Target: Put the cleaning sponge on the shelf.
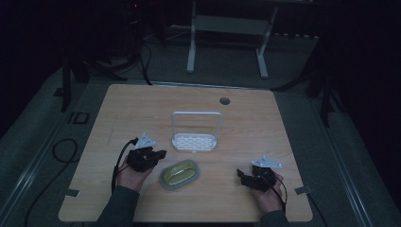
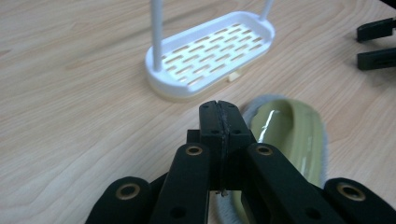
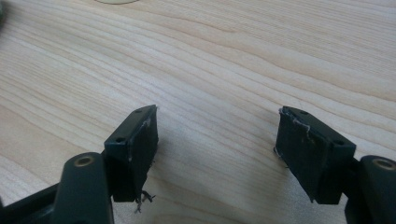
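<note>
Dim floor is surrounding the wooden desk (image 1: 118,118), which is carrying a white slotted rack (image 1: 195,141) near its middle and a green oval dish (image 1: 180,174) toward the near edge. The left gripper (image 2: 218,116) is hovering beside the dish, jaws pressed together and holding nothing. The right gripper (image 3: 217,140) is waiting near the near right corner, jaws spread wide over bare wood. Likely the dish is next: parting the left jaws first, then approaching its rim squarely, should help.

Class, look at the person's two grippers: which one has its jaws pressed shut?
The left gripper, beside the green dish: its jaws meet. The right gripper stands wide open over bare table.
</note>
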